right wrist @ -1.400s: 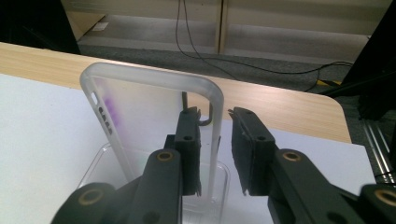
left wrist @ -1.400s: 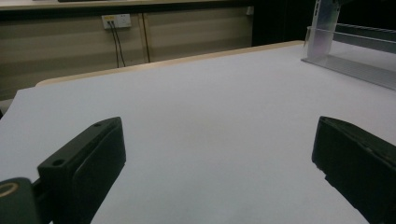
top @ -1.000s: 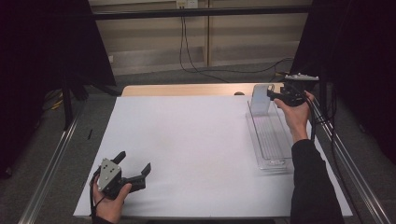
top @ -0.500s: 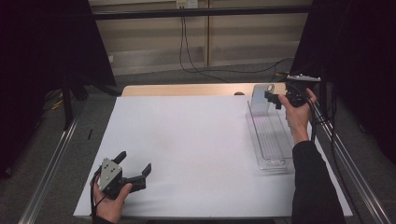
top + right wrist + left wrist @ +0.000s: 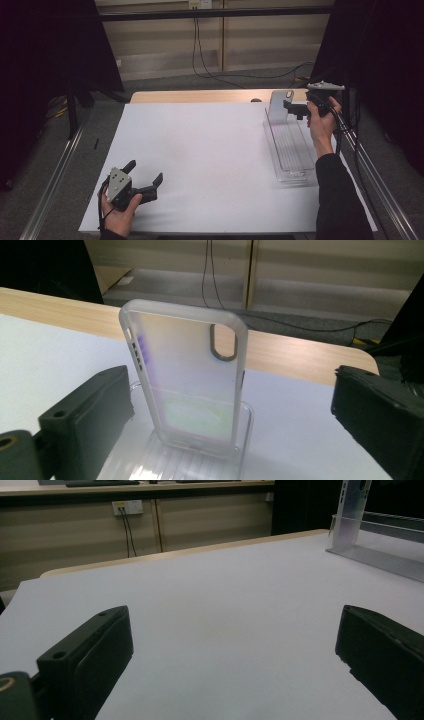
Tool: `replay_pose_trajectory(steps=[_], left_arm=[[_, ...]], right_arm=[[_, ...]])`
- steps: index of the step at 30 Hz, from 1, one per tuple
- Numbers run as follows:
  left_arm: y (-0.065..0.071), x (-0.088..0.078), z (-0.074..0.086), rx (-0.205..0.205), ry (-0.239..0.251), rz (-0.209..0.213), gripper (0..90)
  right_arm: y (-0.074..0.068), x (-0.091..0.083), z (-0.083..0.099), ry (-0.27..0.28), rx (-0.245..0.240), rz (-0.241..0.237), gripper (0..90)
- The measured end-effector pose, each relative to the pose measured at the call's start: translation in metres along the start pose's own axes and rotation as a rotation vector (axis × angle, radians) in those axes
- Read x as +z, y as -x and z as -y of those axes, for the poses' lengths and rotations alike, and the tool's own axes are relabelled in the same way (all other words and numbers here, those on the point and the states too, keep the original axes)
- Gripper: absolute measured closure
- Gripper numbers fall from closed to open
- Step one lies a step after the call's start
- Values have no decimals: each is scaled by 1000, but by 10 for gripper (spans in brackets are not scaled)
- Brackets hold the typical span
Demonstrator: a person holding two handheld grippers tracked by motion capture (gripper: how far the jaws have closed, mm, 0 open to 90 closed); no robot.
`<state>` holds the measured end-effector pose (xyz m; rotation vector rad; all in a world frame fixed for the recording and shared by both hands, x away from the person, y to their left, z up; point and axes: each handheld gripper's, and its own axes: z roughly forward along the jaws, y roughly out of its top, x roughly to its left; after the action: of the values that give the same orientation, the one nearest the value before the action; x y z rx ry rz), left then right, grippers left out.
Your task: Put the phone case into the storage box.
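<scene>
A frosted translucent phone case [image 5: 187, 385] stands upright at the far end of a clear plastic tray [image 5: 292, 155] on the right of the table. My right gripper [image 5: 230, 390] is open and faces the case, one jaw on each side of it, not touching. In the high view this right gripper [image 5: 295, 109] hovers just right of the case [image 5: 278, 104]. At the near left corner, my left gripper [image 5: 145, 172] rests low over the white table top, open with nothing between its jaws. Its own view has the left gripper [image 5: 230, 645] over bare table, the case [image 5: 352, 510] far off.
A white sheet [image 5: 210, 155] covers most of the table, and a wooden strip [image 5: 200, 96] shows along its far edge. Metal rails [image 5: 55, 175] run down both sides. Cables [image 5: 200, 50] hang on the wall behind. The tray's ribbed floor [image 5: 290, 145] is bare in front of the case.
The right gripper has shifted only slightly beside the standing case. The left gripper has stayed where it was.
</scene>
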<state>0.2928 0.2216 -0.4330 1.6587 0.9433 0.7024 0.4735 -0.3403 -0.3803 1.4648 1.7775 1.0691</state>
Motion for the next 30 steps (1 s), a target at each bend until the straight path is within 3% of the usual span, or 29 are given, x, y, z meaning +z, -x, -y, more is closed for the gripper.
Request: replay_pose_trajectory(steps=[9, 11, 22, 27, 28, 30], left_arm=[[0, -1, 0, 0, 4, 6, 19], [0, -1, 0, 4, 1, 11, 19], [0, -5, -1, -9, 28, 24, 22], [1, -4, -2, -11, 26, 22, 25], [1, -4, -2, -11, 24, 23, 25], [1, -3, -2, -12, 23, 24, 25]], right_arm=[[-1, -5, 6, 48, 48, 30, 39], [-3, -7, 7, 57, 39, 45, 67], [-12, -13, 6, 120, 36, 32, 20], [-12, -19, 9, 185, 34, 47, 24], [-11, -21, 10, 205, 6, 37, 21], [-12, -23, 10, 213, 6, 71, 22]])
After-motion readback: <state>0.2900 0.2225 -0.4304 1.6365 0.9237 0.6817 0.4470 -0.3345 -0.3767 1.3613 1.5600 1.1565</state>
